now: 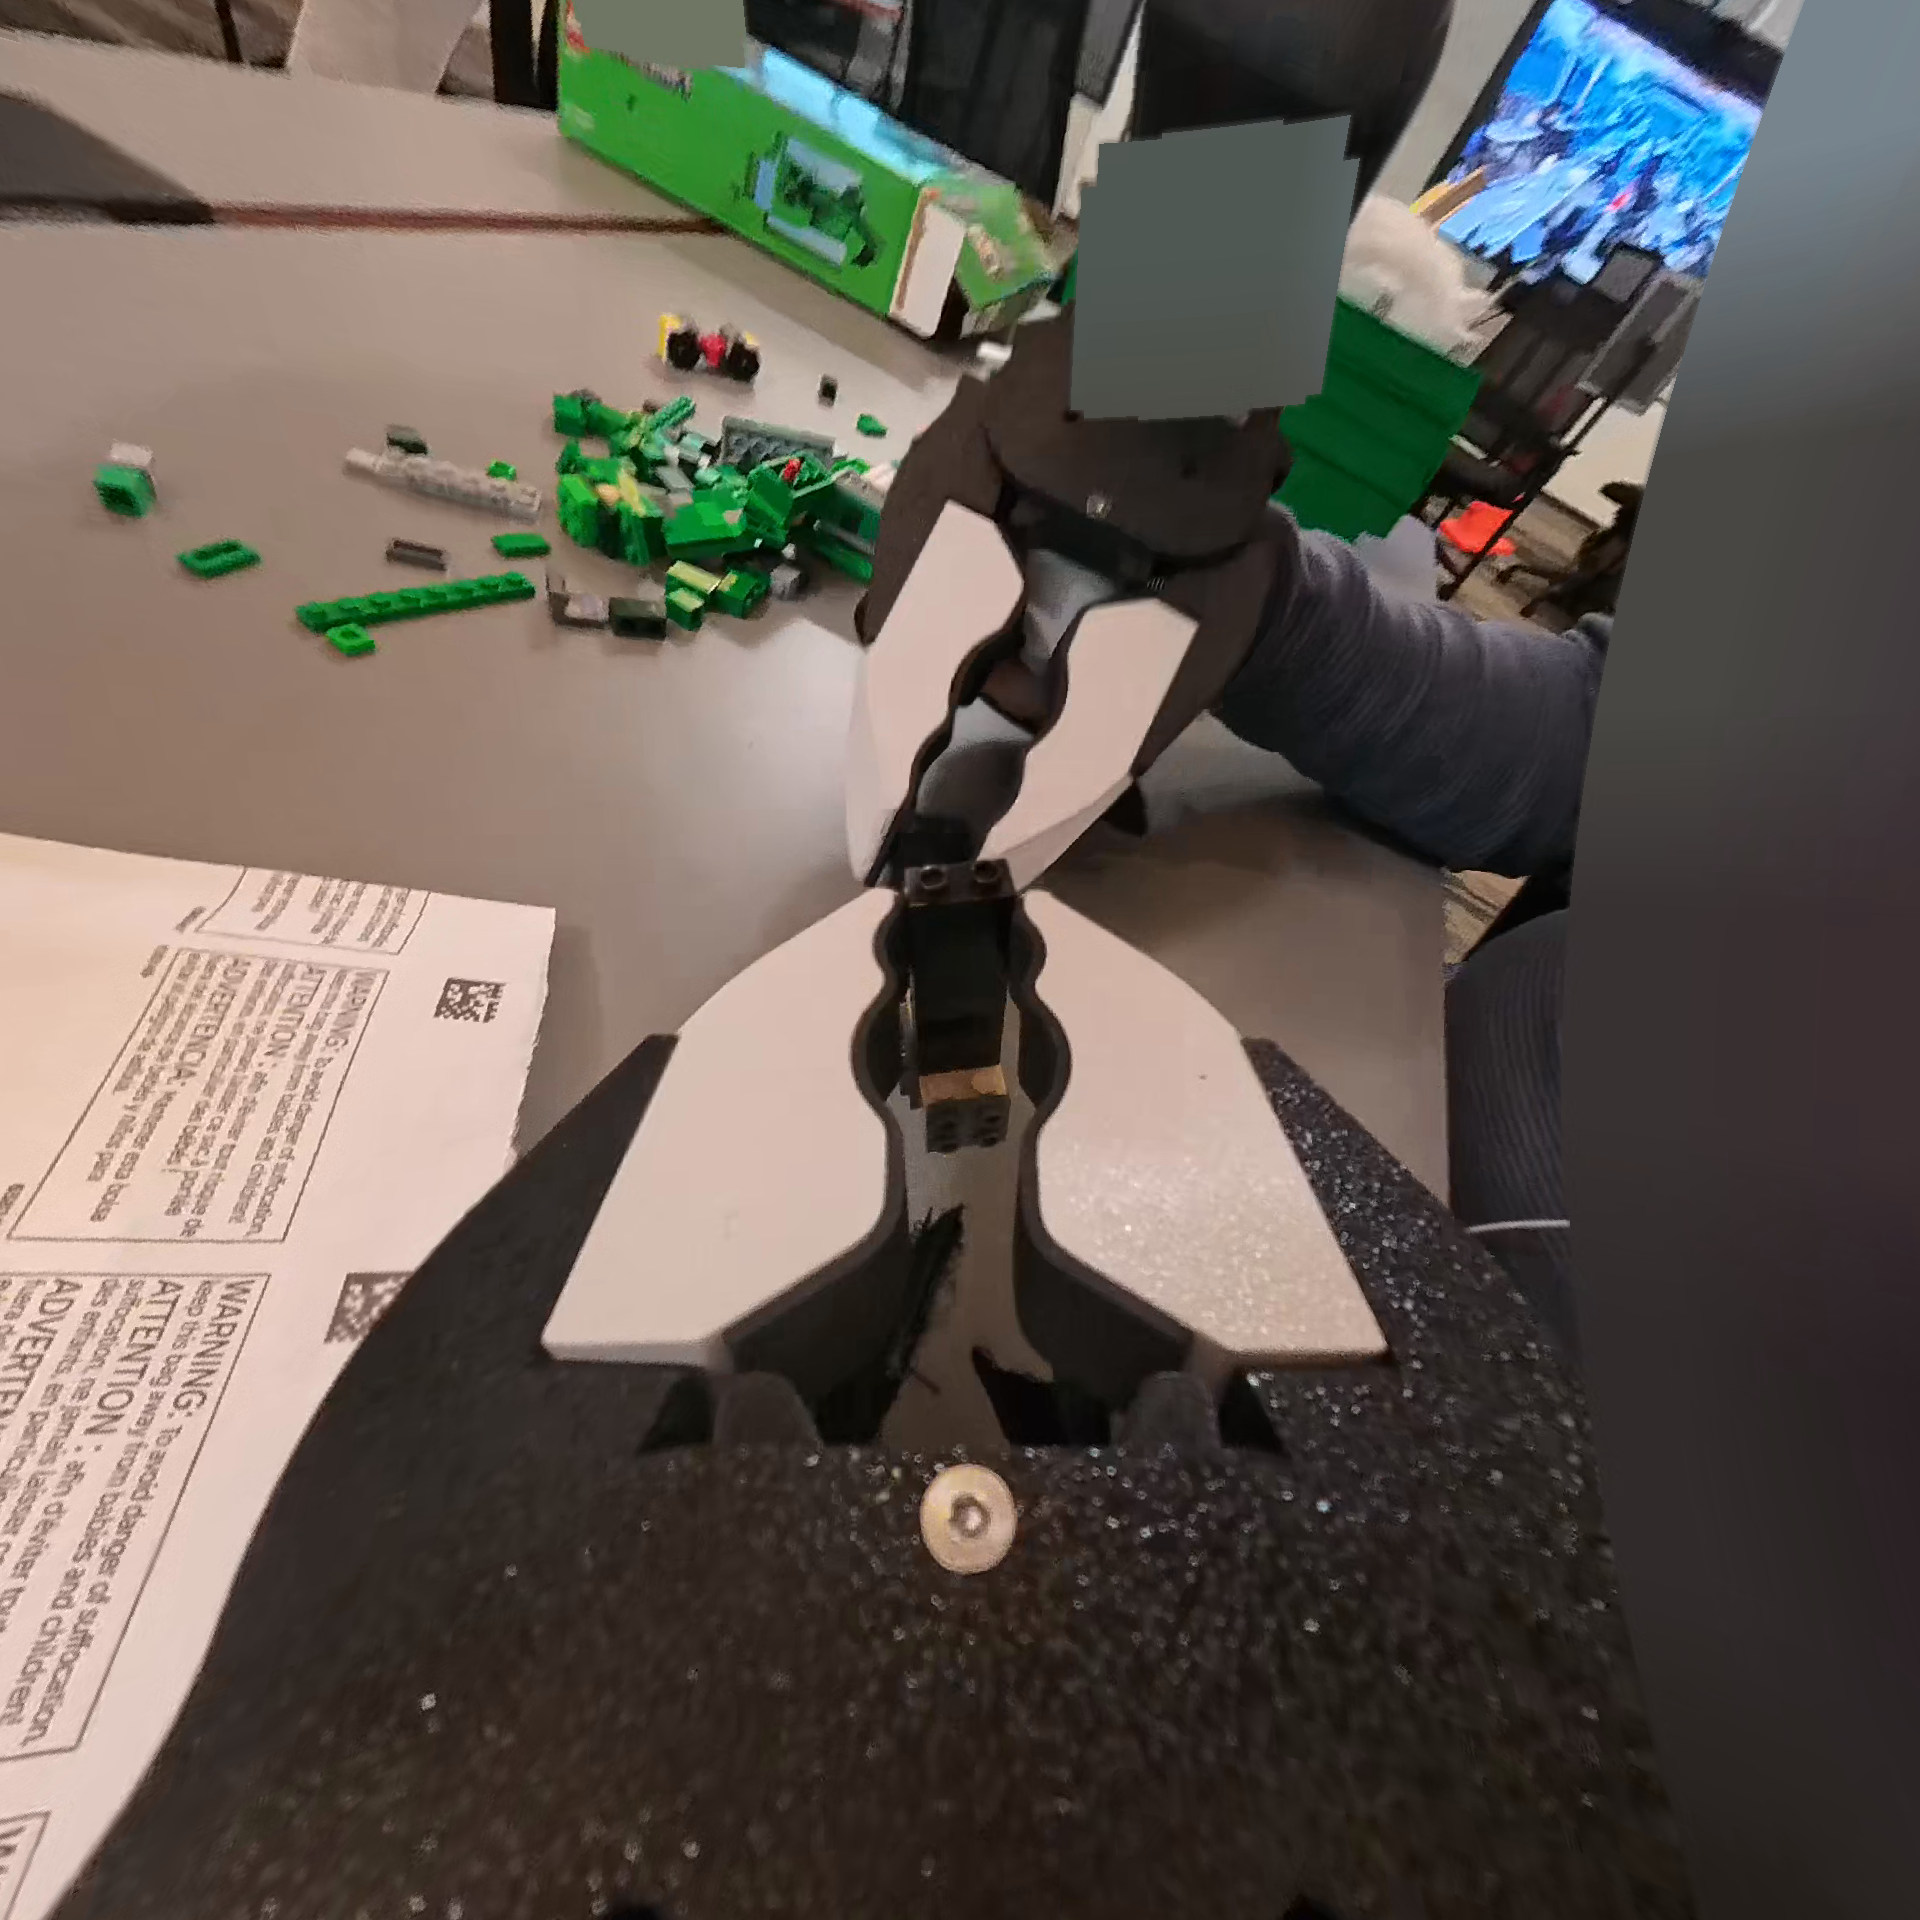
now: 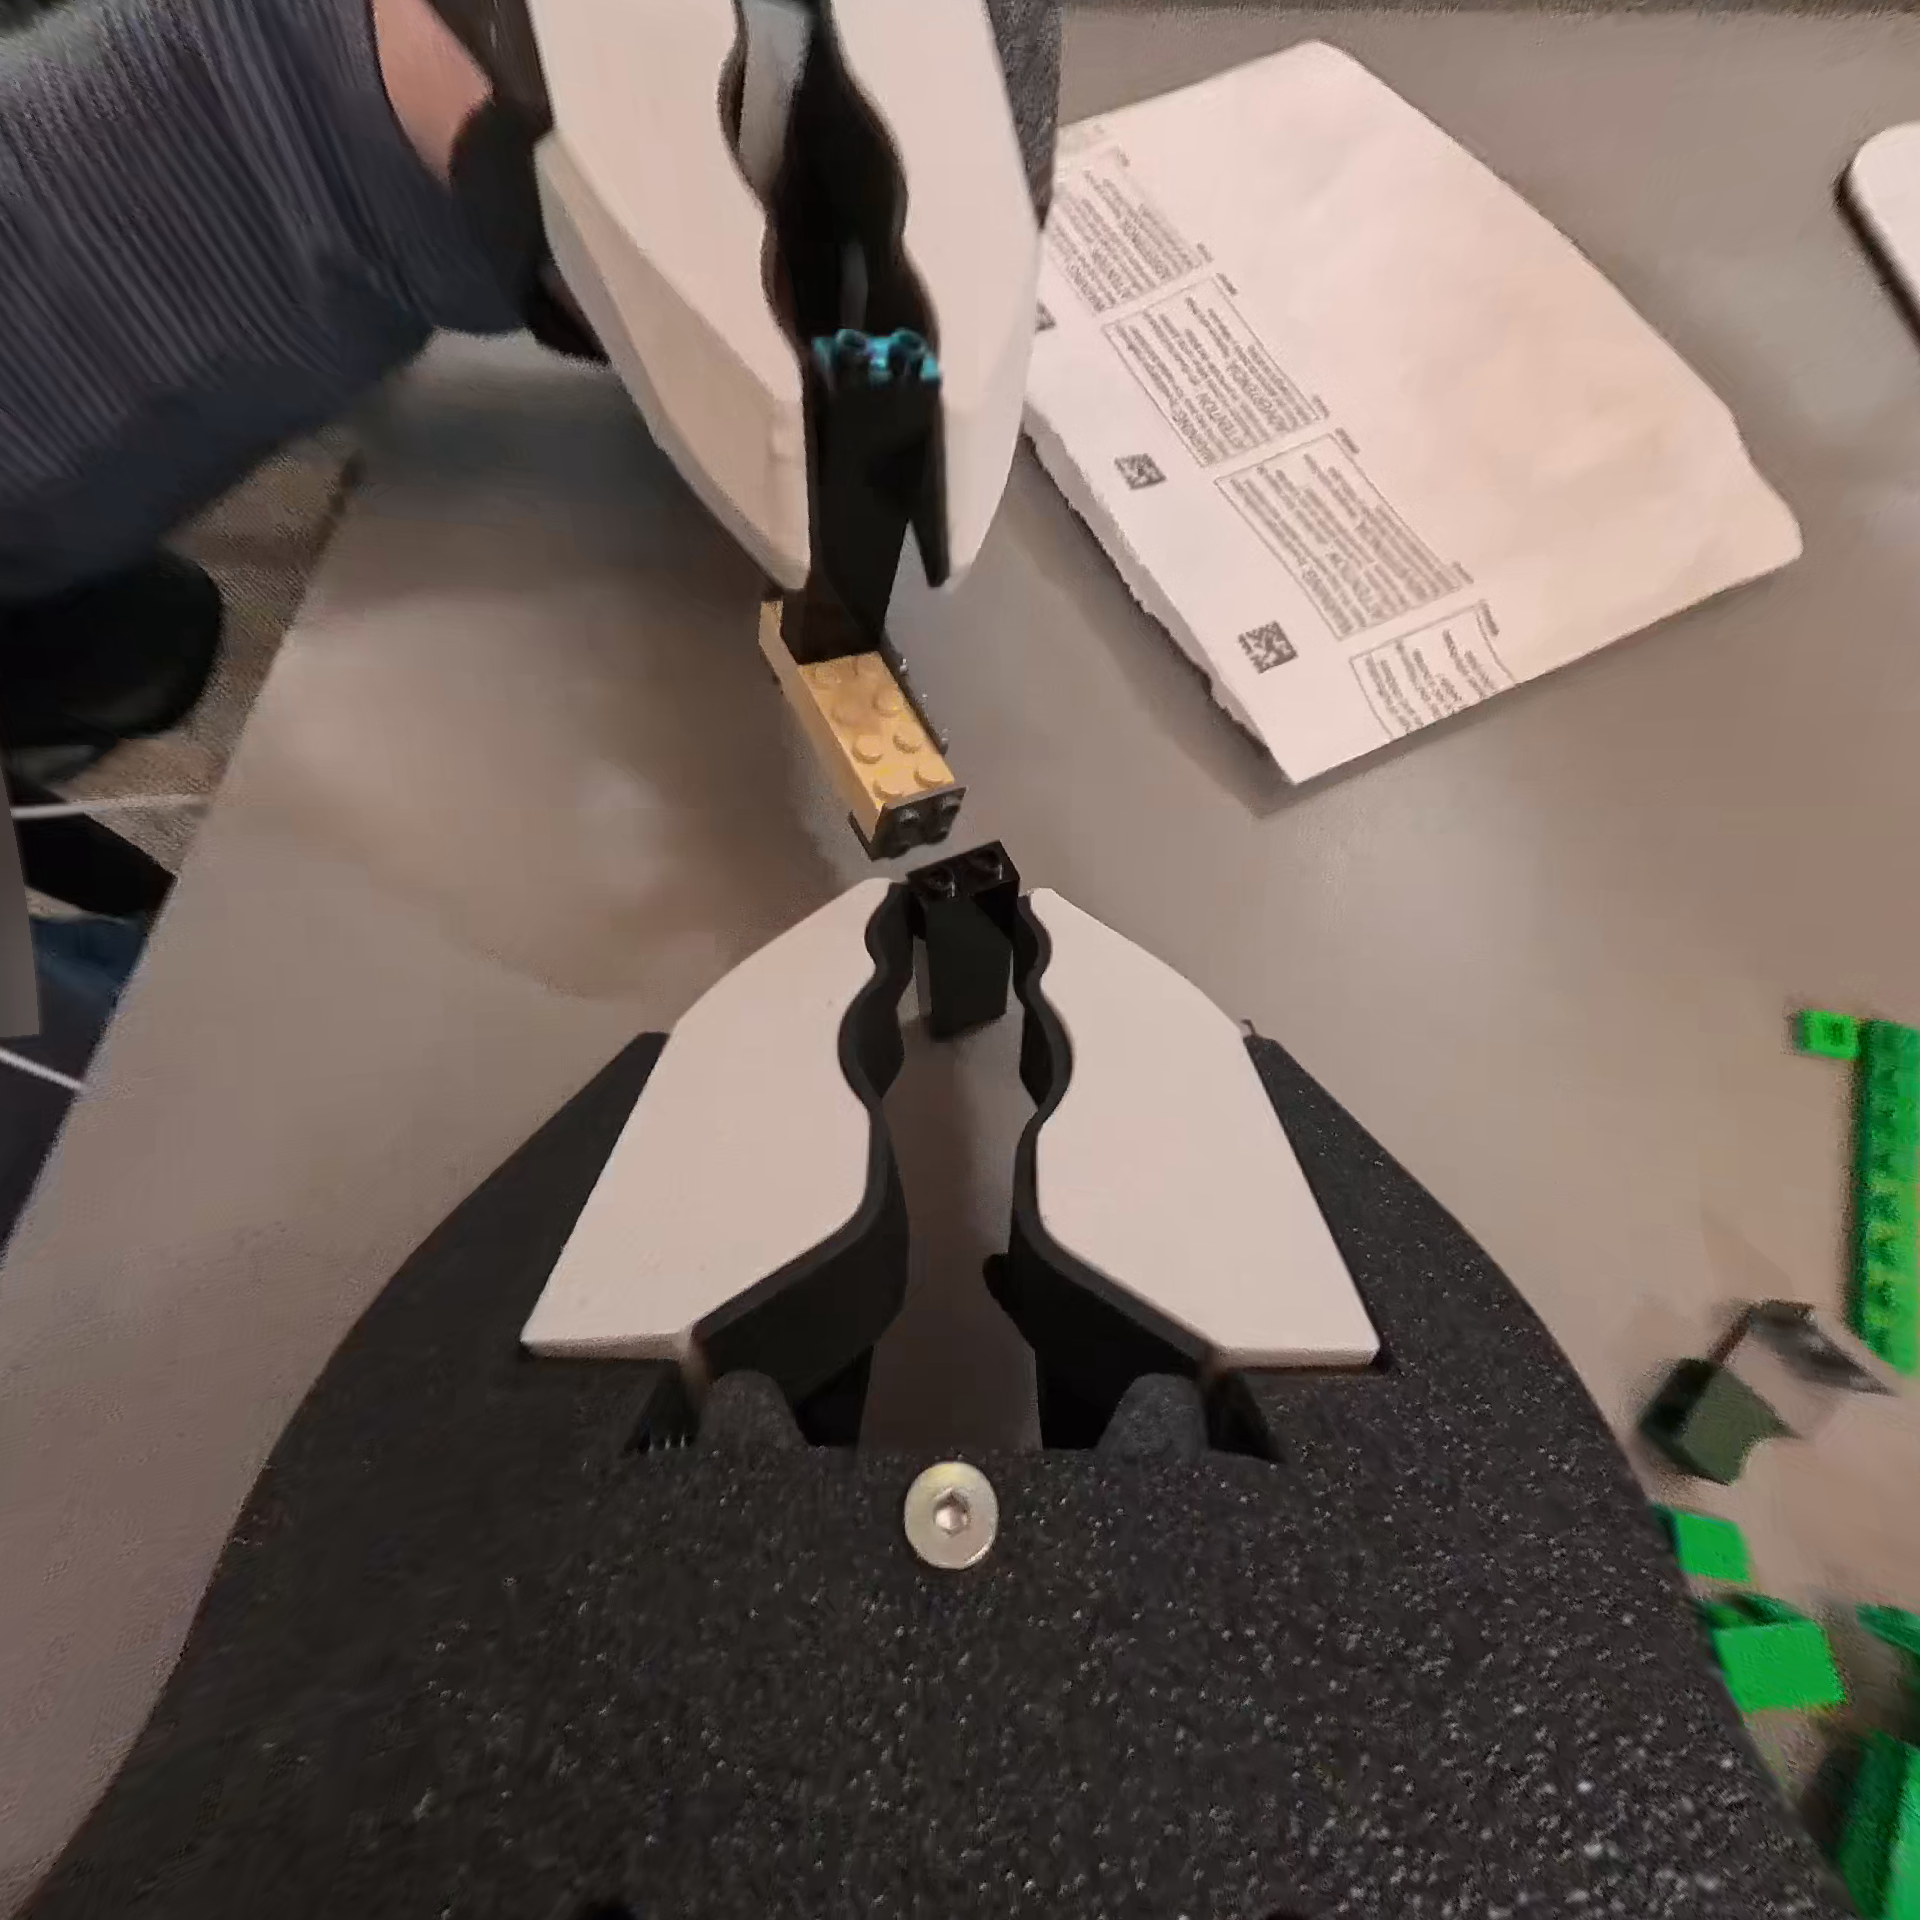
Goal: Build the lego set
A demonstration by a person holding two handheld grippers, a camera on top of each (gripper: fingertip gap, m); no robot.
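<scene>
My left gripper (image 1: 956, 899) is shut on a black brick column (image 1: 956, 987) that sits on a tan plate (image 1: 961, 1086). In the right wrist view the left gripper (image 2: 883, 582) comes in from above with the column (image 2: 857, 488), and the tan plate (image 2: 868, 727) sticks out toward my right gripper. My right gripper (image 2: 961, 888) is shut on a small black brick (image 2: 961, 935) with two studs. That brick sits just short of the tan plate's end. In the left wrist view the right gripper (image 1: 940, 852) meets the left gripper tip to tip above the grey table (image 1: 520, 727).
A pile of loose green bricks (image 1: 675, 499) lies at the back, with a long green plate (image 1: 416, 603) and a green set box (image 1: 790, 197) behind. A white printed paper bag (image 1: 208, 1143) lies left, and also shows in the right wrist view (image 2: 1351, 416). A person's sleeve (image 1: 1403, 707) is at right. Spacing between my two grippers at the tips: around 5 centimetres.
</scene>
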